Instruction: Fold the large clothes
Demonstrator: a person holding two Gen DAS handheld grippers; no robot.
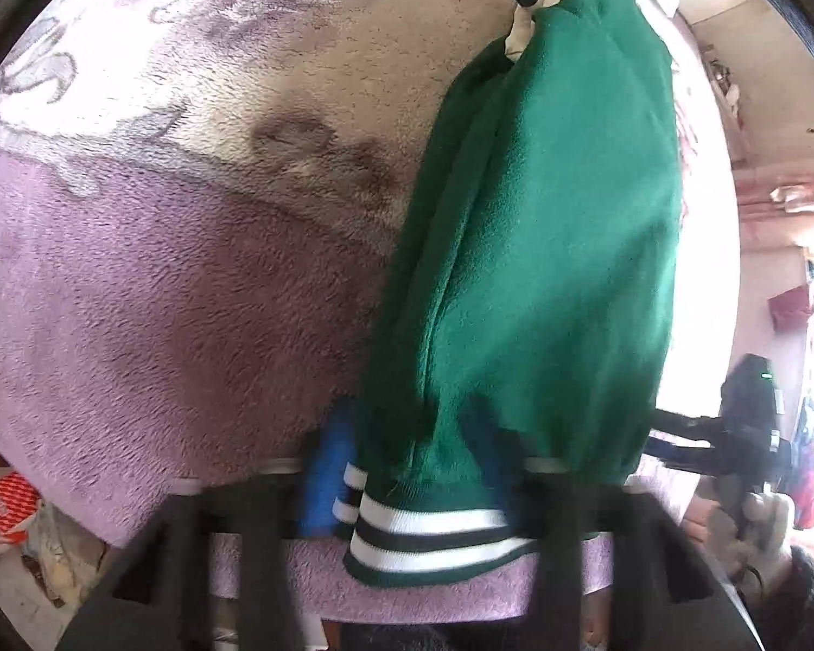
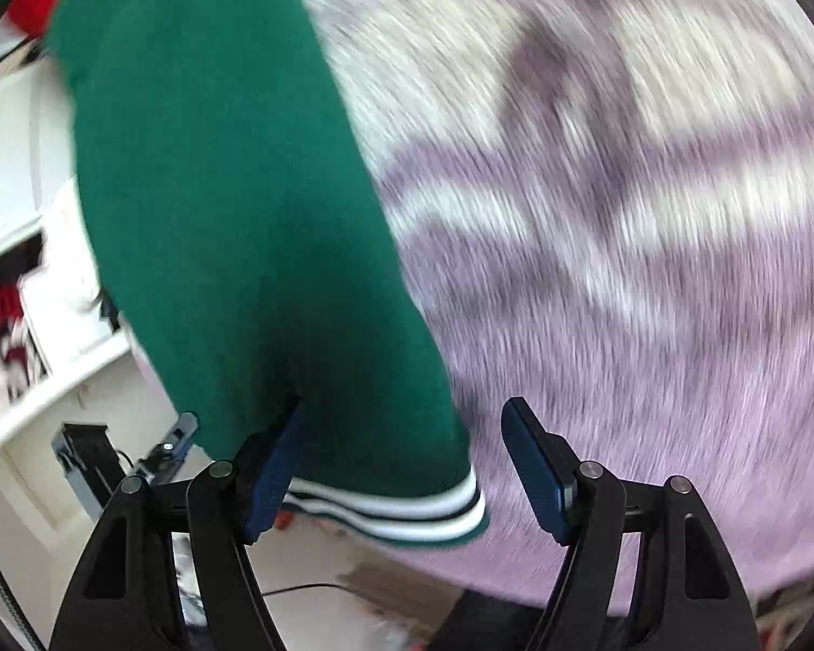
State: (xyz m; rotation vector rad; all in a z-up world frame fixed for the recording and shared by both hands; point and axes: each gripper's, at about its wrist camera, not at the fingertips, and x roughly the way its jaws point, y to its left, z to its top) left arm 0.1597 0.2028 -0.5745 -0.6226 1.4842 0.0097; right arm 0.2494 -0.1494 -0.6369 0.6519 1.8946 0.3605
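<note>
A green garment point(image 1: 542, 228) with a white-and-dark striped hem point(image 1: 434, 531) hangs bunched over a fuzzy lilac and cream blanket point(image 1: 163, 271). My left gripper point(image 1: 407, 466) has its blue pads point(image 1: 325, 466) on either side of the cloth just above the hem; the cloth hides the gap. In the right wrist view the same garment point(image 2: 233, 217) hangs at left with its striped hem point(image 2: 407, 510) low. My right gripper point(image 2: 407, 466) is open, blue pads point(image 2: 537, 477) wide apart, the left pad touching the cloth's edge. This view is motion-blurred.
The blanket point(image 2: 624, 271) covers the surface under both grippers. The other gripper and a gloved hand point(image 1: 749, 466) show at right. An orange-and-white packet point(image 1: 5, 499) lies on the floor at lower left. White shelving point(image 2: 38, 325) stands at left.
</note>
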